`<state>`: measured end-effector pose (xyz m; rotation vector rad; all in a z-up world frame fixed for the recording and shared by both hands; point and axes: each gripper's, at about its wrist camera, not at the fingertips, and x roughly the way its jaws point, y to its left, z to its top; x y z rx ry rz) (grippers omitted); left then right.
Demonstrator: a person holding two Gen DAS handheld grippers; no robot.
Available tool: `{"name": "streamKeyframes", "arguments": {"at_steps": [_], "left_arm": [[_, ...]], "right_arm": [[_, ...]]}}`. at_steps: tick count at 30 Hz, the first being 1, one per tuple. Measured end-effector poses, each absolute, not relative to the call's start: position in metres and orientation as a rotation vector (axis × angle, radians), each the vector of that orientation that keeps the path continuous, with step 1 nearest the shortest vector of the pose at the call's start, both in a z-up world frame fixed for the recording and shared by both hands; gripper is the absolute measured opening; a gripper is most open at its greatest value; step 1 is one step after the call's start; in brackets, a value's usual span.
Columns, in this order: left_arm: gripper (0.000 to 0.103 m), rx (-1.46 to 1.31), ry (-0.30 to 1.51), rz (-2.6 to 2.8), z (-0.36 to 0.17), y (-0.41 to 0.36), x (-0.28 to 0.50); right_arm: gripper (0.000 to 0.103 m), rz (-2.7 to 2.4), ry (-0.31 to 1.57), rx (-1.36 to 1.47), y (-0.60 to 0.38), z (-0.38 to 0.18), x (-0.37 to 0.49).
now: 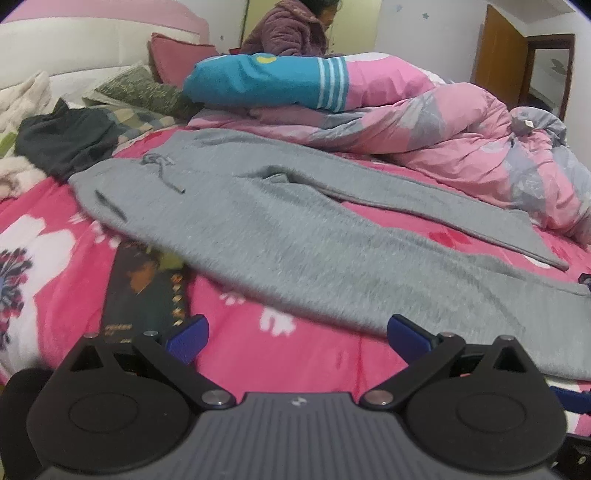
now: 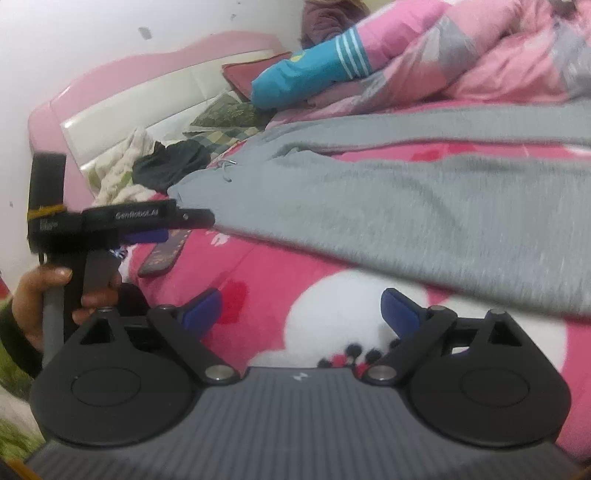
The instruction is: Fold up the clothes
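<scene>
Both grippers had their blue-padded jaws spread wide with nothing between them; the left gripper (image 1: 297, 338) hung over bare pink floral bedsheet (image 1: 236, 354) just short of the near hem of the grey fleece sweatpants (image 1: 280, 236), and the right gripper (image 2: 300, 315) sat over a big white flower print on the same sheet, also just shy of the fabric. From the right wrist view you could see the left tool side-on, held by the person's left hand (image 2: 55, 295) off the bed's edge.

Room-wise, the front strip of sheet was open; the far side was crowded by a bunched pink and grey quilt (image 1: 461, 147) with a blue and pink striped pillow (image 1: 280, 81) on top; a crumpled dark garment (image 1: 66, 144) and a cream fuzzy blanket (image 1: 22, 99) filled the headboard corner; a dark glossy magazine or book (image 1: 147, 291) lay on the sheet with its far end tucked under the sweatpants' edge.

The sweatpants were spread mostly flat, waistband toward the headboard with a knotted drawstring (image 1: 162, 166) showing, the two legs splayed apart with pink sheet visible between them; the surface was a bit blurry, lightly rumpled near the crotch.

Someone in a quilted maroon jacket (image 1: 291, 29) sat beyond the pillows; no containers showed up anywhere.
</scene>
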<state>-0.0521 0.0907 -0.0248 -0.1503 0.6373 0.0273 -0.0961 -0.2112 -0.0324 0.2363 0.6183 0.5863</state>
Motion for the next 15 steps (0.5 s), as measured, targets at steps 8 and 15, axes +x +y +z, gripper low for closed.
{"name": "streamKeyframes", "arguments": {"at_steps": [8,15], "left_arm": [[0.103,-0.205,0.629,0.113,-0.022,0.120,-0.070],[0.103,-0.193,0.610,0.177,-0.018,0.148,-0.077]], "right_arm": [[0.102,0.682,0.621,0.398,-0.203,-0.030,-0.089],[0.102,0.786,0.692,0.656,-0.167,-0.024,-0.033]]}}
